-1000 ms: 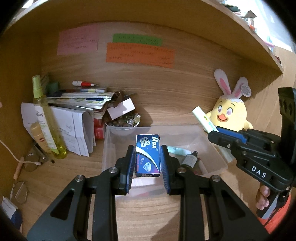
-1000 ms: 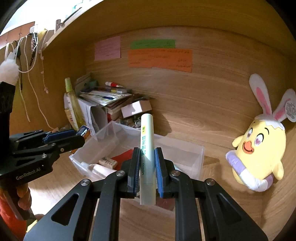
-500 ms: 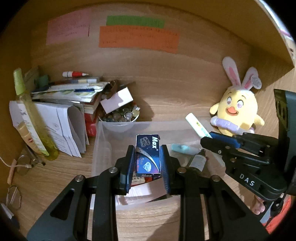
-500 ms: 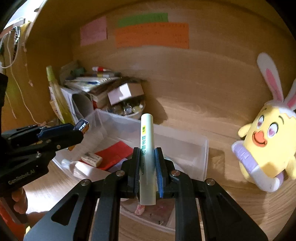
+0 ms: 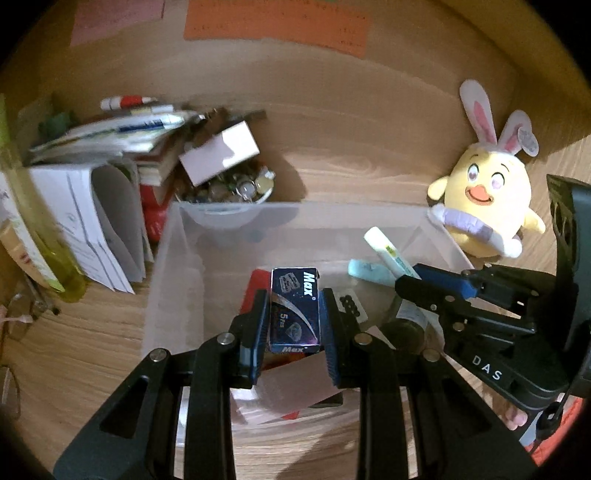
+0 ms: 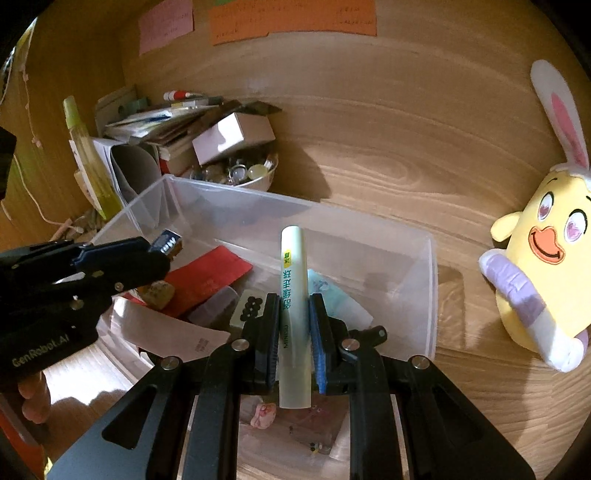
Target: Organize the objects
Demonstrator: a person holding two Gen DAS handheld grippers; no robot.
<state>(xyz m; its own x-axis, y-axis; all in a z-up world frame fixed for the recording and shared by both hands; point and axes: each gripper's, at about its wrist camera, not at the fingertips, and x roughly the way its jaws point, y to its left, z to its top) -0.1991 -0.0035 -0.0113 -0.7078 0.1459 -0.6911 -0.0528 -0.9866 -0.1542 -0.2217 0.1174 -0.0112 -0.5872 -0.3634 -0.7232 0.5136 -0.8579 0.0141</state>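
While the left gripper [image 5: 294, 314] is clamping its fingers on a dark blue Max box [image 5: 294, 309], the right gripper [image 6: 293, 334] is pinching a pale green tube [image 6: 294, 314] tight. Both are hanging over the clear plastic bin [image 6: 428, 280], which is sitting on the wooden desk [image 6: 461, 387], with a yellow bunny plush [image 6: 546, 266] standing to its right.

Home study nook, wooden surface [image 6: 369, 155] under an overhanging shelf. Back panel carries paper notes [image 6: 291, 16]. Far left corner: heap of books and papers [image 5: 110, 140], bowl of small trinkets [image 6: 240, 171], spray bottle [image 6: 86, 155]. Plush chick with rabbit ears [image 5: 487, 199] at right edge.
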